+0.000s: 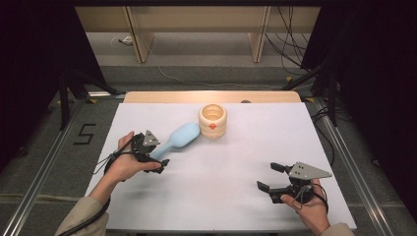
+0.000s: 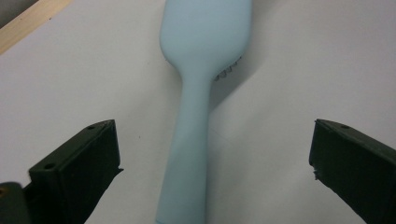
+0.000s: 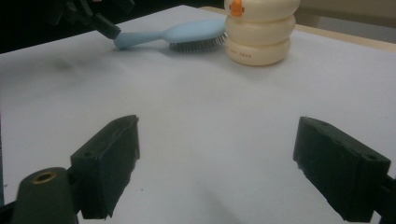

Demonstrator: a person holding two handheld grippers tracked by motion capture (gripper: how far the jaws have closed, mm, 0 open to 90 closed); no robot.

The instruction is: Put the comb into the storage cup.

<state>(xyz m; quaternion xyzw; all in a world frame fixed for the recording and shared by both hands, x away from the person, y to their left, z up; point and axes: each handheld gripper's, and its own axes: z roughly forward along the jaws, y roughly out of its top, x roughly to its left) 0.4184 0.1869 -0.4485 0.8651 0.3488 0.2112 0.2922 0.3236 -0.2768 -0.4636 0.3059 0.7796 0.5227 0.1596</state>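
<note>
A cream ribbed container with an orange mark stands on the white table, well beyond either gripper's fingers.

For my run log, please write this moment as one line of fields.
left gripper: open, astride brush handle | hairbrush: bristles down, on white table, beside cream holder | right gripper: open, nothing between fingers

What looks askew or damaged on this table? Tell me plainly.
Nothing stands out. The blue hairbrush lies bristles down on the white table, its head beside the cream ringed container, which stands upright. Its handle lies between the left gripper's open fingers, untouched.
</note>
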